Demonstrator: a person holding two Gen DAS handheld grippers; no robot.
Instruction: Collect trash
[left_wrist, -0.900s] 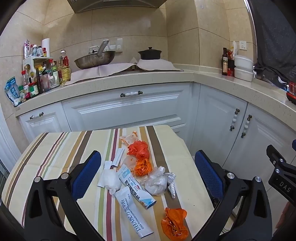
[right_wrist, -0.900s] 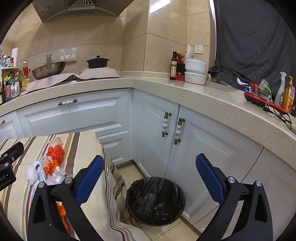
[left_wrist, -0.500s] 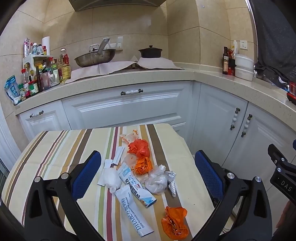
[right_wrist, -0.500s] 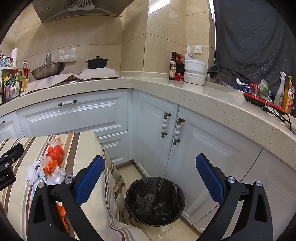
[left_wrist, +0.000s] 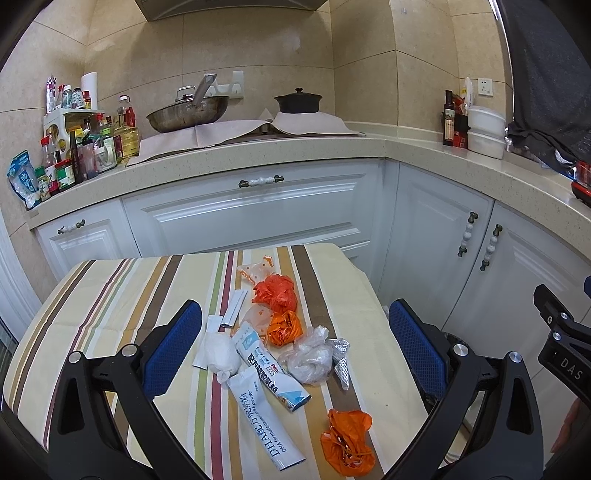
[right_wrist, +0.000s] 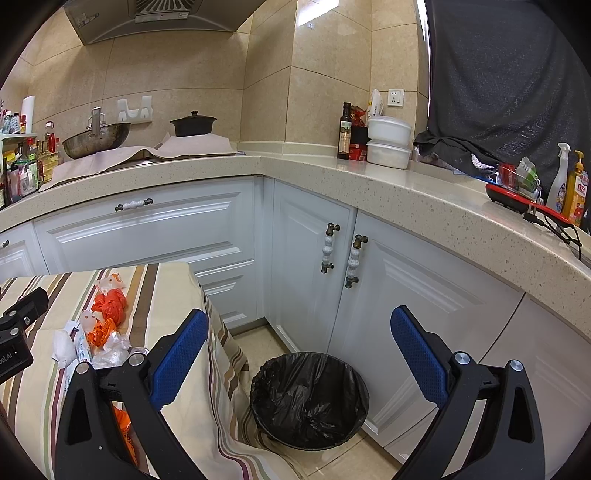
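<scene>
- The left gripper (left_wrist: 294, 345) hovers above the striped worktop (left_wrist: 110, 295); its 2 blue fingers (left_wrist: 173, 347) stand wide apart and nothing is between the pads.
- On the worktop the trash lies in 1 loose cluster. At its left is a white wad (left_wrist: 221, 352), touching a white tube (left_wrist: 264, 417) with dark letters that points toward the near edge.
- Just beside it lies a blue-and-white wrapper (left_wrist: 271, 369), and a thin white paper strip (left_wrist: 234, 308) is behind the wad.
- In the middle, 2 crumpled orange bags lie one behind the other: the far orange bag (left_wrist: 277, 293) and the middle orange bag (left_wrist: 283, 328), almost touching.
- To the right of them is a clear plastic bag (left_wrist: 309, 356), and a silver foil piece (left_wrist: 341, 358) leans on it.
- A third orange bag (left_wrist: 347, 441) lies apart from the cluster, near the front edge.
- The right gripper (right_wrist: 299, 358) is beside the worktop, above the floor; its fingers (right_wrist: 419, 356) are also wide apart and empty.
- Below it stands a round bin (right_wrist: 309, 398) with a black liner, on the floor between the worktop cloth and the white cabinet doors (right_wrist: 369, 295).
</scene>
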